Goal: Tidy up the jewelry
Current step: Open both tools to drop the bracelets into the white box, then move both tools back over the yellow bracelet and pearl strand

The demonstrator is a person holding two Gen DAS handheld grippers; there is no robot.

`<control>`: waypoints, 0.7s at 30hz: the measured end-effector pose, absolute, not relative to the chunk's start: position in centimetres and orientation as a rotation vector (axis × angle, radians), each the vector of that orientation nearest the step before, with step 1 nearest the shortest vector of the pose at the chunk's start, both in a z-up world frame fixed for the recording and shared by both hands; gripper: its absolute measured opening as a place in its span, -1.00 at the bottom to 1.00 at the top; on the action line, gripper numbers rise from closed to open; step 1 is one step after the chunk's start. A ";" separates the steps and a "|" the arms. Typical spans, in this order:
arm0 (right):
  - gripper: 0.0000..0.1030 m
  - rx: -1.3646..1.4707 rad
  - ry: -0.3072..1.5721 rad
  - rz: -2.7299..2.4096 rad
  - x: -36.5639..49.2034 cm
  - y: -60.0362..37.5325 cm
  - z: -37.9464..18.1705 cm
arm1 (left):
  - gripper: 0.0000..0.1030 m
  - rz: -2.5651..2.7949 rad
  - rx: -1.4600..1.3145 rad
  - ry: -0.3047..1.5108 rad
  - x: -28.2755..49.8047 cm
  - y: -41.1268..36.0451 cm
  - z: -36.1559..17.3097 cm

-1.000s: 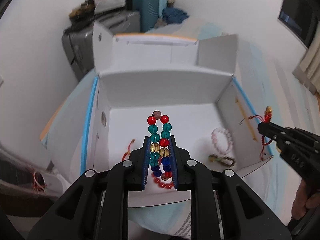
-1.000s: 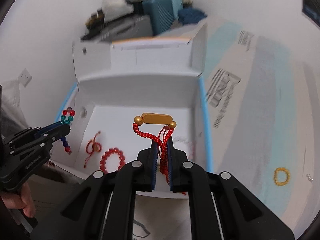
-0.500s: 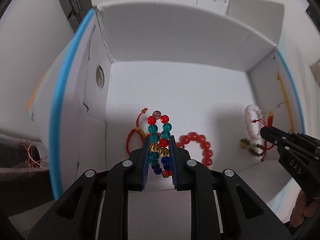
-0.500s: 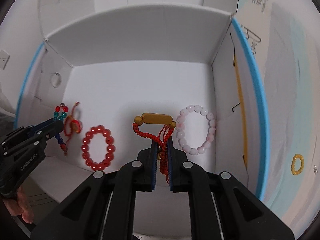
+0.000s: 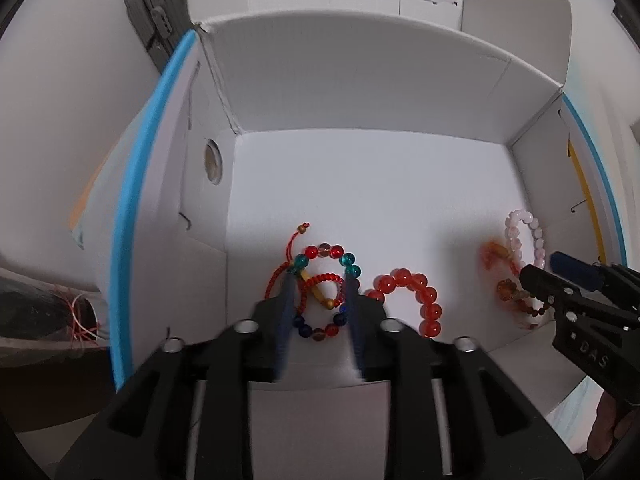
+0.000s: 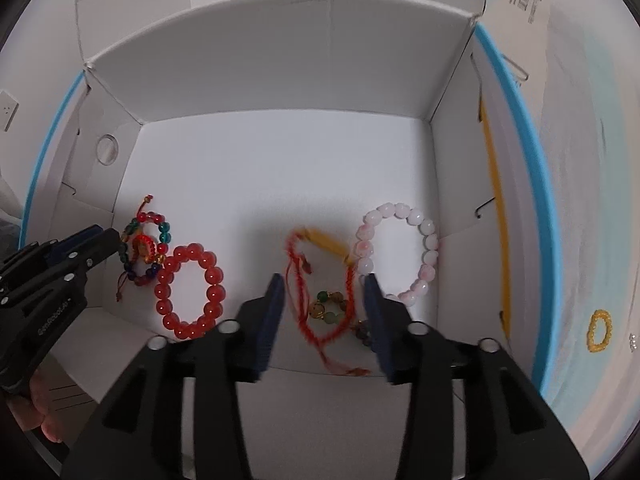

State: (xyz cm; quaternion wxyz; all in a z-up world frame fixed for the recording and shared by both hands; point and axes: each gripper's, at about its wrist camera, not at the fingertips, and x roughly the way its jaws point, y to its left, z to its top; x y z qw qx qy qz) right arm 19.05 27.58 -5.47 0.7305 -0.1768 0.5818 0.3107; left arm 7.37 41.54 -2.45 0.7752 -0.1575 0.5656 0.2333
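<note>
My left gripper [image 5: 319, 280] points down into the white box [image 5: 360, 92], its jaws opening. The multicoloured bead bracelet [image 5: 313, 251] lies loose as a ring on the box floor between the fingers, on top of a red cord bracelet [image 5: 276, 280]. No pad presses on it. My right gripper [image 6: 323, 284] hangs over the box's right half, its jaws opening too. The red cord bracelet with a gold tube [image 6: 324, 240] is blurred between its fingers, free of the pads, over a green and brown bead bracelet [image 6: 328, 308].
A red bead bracelet [image 6: 188, 292] and a pink bead bracelet [image 6: 396, 252] lie on the box floor. A yellow bead ring [image 6: 599, 330] lies outside the box on the right. The box walls stand high all round. A grey suitcase [image 5: 156, 12] stands behind.
Both grippers sank into the box, then their jaws parted. The multicoloured bracelet and the gold-tube cord bracelet left the pads and dropped to the floor.
</note>
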 end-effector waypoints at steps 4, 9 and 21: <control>0.41 -0.354 1.221 0.711 18.5 26.8 -3.5 | 0.06 0.510 -0.336 1.180 6.9 41.1 -1.2; 0.74 -0.321 1.115 0.736 18.1 25.2 -0.2 | 0.59 0.514 -0.309 1.099 6.2 39.8 1.0; 0.85 -0.244 0.948 0.674 19.0 18.3 5.6 | 0.88 0.469 -0.276 0.998 6.7 35.1 4.9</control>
